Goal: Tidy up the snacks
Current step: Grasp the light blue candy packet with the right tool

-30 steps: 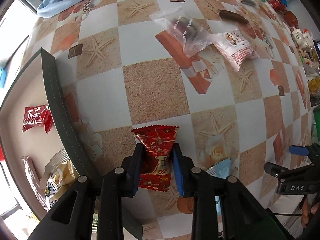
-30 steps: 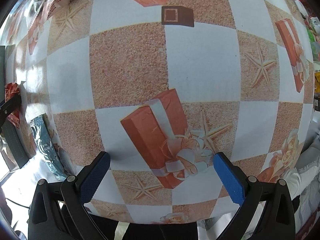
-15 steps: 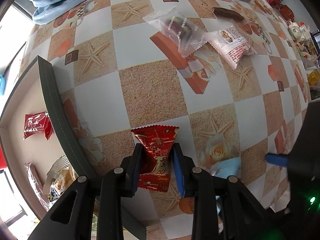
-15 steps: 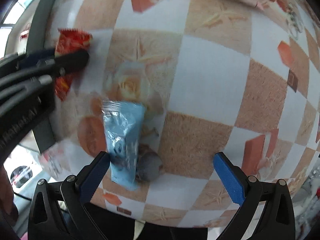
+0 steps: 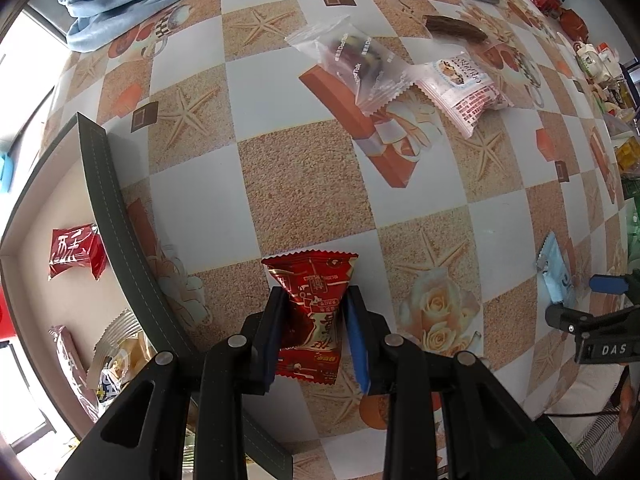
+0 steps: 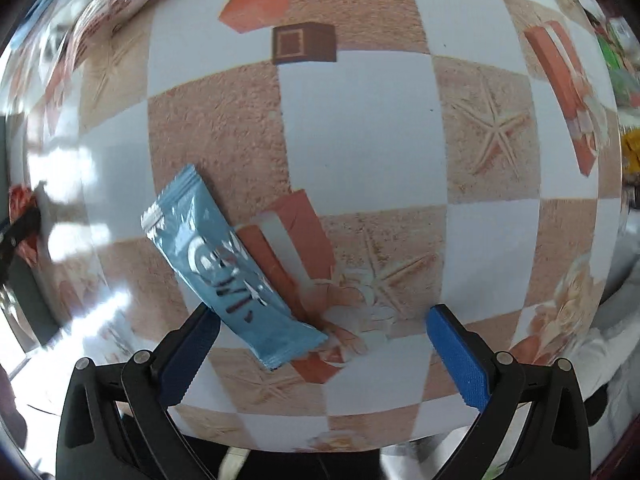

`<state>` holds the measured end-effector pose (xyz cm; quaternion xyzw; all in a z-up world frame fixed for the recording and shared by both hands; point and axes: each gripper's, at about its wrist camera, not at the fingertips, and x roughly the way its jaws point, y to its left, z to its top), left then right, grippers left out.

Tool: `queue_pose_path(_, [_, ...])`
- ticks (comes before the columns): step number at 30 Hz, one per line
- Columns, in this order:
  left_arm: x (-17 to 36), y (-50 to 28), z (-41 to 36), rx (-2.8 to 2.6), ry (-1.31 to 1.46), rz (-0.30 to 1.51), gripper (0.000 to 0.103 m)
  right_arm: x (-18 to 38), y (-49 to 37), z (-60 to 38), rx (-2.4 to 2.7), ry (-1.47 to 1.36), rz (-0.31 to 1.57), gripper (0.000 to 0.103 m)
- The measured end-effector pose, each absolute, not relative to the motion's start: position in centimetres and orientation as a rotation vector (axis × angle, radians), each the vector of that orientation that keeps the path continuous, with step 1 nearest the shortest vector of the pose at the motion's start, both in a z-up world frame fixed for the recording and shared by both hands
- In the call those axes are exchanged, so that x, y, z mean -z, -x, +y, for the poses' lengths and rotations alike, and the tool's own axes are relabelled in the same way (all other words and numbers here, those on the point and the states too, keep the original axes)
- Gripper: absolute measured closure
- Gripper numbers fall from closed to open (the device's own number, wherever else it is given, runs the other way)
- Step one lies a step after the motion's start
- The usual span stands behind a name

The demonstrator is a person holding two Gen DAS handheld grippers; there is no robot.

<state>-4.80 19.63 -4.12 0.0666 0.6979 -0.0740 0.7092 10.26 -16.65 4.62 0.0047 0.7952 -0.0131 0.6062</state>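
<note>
Left wrist view: we had our left gripper (image 5: 316, 330) clamped on the red snack packet (image 5: 314, 312) above the checkered tablecloth (image 5: 304, 184), while our right gripper (image 6: 320, 340) gaped wide over the blue snack bar (image 6: 224, 268).

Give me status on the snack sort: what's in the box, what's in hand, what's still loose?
Done: the box already holds a red packet and a few more snacks at its lower end. In hand: the left gripper is shut on a red snack packet above the tablecloth; the right gripper is open over the blue packet, not gripping. Left: that blue one, the clear bag, the white packet and the dark bar.
</note>
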Motion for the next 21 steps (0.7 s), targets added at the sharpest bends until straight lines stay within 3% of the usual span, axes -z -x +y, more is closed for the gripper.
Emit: queue_pose_path(21, [4.2, 4.7, 19.5, 0.149, -0.154, 1.554, 0.069, -4.9, -10.1, -16.7, 0.026, -0.008, 1.801, 0.0])
